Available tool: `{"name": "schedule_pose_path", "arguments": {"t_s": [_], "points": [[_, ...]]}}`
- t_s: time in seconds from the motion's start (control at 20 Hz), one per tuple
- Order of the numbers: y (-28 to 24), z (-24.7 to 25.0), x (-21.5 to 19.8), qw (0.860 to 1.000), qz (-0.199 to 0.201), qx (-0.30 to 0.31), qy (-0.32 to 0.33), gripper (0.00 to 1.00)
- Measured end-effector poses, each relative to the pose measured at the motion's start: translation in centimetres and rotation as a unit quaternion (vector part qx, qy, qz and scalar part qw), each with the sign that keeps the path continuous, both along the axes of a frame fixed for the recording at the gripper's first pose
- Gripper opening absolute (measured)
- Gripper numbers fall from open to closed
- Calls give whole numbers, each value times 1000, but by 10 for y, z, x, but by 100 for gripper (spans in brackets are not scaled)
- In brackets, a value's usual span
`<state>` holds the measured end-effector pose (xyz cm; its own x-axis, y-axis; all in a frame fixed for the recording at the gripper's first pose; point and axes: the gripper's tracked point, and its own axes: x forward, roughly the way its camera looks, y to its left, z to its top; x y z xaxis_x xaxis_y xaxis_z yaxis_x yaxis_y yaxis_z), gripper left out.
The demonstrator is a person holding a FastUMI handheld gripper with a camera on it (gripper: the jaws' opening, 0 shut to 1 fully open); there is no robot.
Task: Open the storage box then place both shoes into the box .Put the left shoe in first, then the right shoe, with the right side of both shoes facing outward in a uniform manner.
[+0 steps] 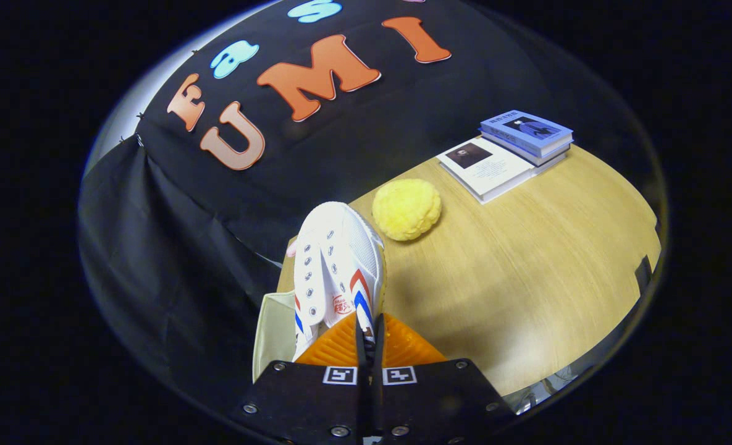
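A white canvas shoe [339, 262] with red and blue side stripes hangs just ahead of my fingers, its toe pointing away toward the black cloth wall. My gripper [369, 326] is shut on it: the two orange fingers [335, 349] pinch the thin edge of its opening between them. Below and to the left of the shoe shows a pale cream part of the storage box [272, 334], at the left end of the wooden table [526, 278]. The shoe and my gripper hide the rest of the box.
A fluffy yellow ball [406, 209] lies on the table just beyond the shoe's toe, to its right. Farther back right lie a white book [486, 167] and two stacked blue books [526, 135]. The table's near edge curves past on my right.
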<state>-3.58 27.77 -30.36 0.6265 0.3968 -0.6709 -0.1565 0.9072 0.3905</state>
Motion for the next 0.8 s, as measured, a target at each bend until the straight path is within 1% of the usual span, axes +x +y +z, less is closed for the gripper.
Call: {"name": "schedule_pose_path", "arguments": {"t_s": [0.3, 0.55, 0.8], "points": [[72, 0, -19, 1000, 31, 3, -4, 1], [89, -34, -41, 998, 48, -26, 20, 1], [92, -62, -57, 996, 56, -59, 43, 1]]}}
